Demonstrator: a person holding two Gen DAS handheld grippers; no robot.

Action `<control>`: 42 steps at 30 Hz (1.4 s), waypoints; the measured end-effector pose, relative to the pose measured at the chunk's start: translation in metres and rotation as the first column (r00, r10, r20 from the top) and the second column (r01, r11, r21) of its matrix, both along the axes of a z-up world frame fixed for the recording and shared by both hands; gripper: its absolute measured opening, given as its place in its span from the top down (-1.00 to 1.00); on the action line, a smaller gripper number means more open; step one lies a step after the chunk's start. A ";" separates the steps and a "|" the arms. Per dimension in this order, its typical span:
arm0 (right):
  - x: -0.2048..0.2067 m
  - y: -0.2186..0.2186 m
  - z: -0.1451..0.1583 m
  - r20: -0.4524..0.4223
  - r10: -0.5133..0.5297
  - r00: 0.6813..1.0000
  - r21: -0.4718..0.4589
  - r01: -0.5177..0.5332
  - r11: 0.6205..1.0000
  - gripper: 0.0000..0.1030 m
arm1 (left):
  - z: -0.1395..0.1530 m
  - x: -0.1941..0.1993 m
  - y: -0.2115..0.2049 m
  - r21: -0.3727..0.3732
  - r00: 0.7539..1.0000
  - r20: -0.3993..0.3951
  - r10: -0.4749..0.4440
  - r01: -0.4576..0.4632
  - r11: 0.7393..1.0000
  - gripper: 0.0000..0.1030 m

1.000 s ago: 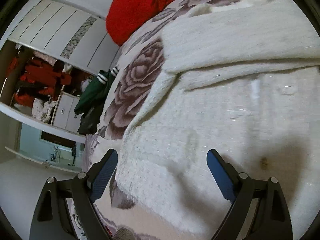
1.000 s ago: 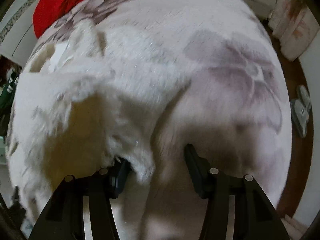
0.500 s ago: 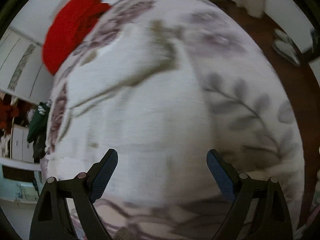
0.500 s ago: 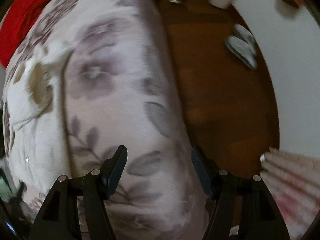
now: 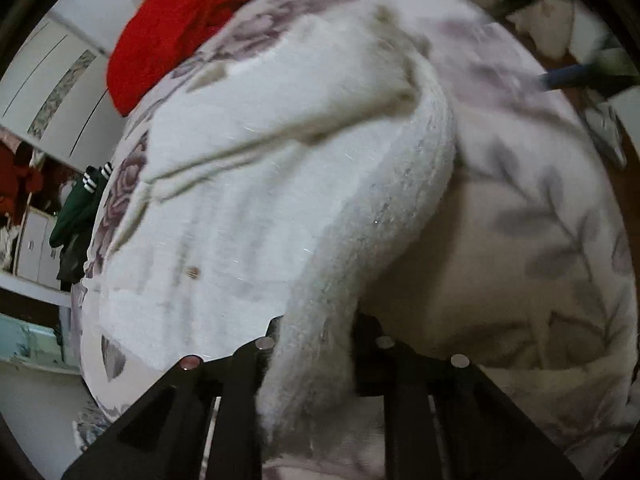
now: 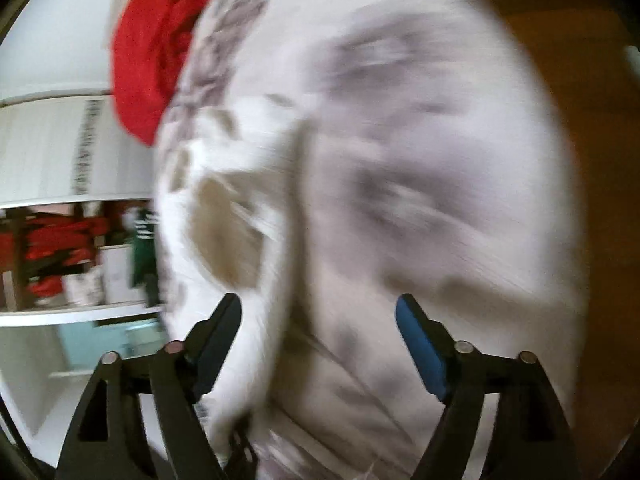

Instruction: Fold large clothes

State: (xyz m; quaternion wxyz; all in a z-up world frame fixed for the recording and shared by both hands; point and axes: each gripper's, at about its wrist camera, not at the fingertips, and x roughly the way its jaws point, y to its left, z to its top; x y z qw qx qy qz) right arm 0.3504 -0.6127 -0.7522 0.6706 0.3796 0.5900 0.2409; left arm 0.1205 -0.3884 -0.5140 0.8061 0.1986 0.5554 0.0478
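Note:
A large white fuzzy garment point(image 5: 256, 184) lies spread on a bed with a floral cover point(image 5: 540, 208). My left gripper point(image 5: 316, 344) is shut on a raised strip of the garment's right edge point(image 5: 384, 216), which runs up from the jaws and curves back to the body. In the blurred right wrist view the same garment point(image 6: 224, 200) lies left of centre on the cover point(image 6: 440, 160). My right gripper point(image 6: 320, 344) is open, its blue-padded fingers point(image 6: 420, 348) apart over the garment's edge and the cover, holding nothing.
A red blanket point(image 5: 180, 28) is bunched at the head of the bed. A green garment point(image 5: 76, 208) hangs off the bed's left side near white drawers point(image 5: 32, 240). Brown floor point(image 6: 580, 80) lies to the right of the bed.
My left gripper was open over the garment and is now shut on its right edge, lifted. My right gripper swung from the bed's edge and floor back over the garment, still open.

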 end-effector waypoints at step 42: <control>0.092 0.512 0.144 -0.036 0.214 0.976 -0.370 -0.213 0.904 -0.61 | -0.027 0.004 0.514 -0.771 0.843 -0.427 0.327 -0.528 0.356 0.02</control>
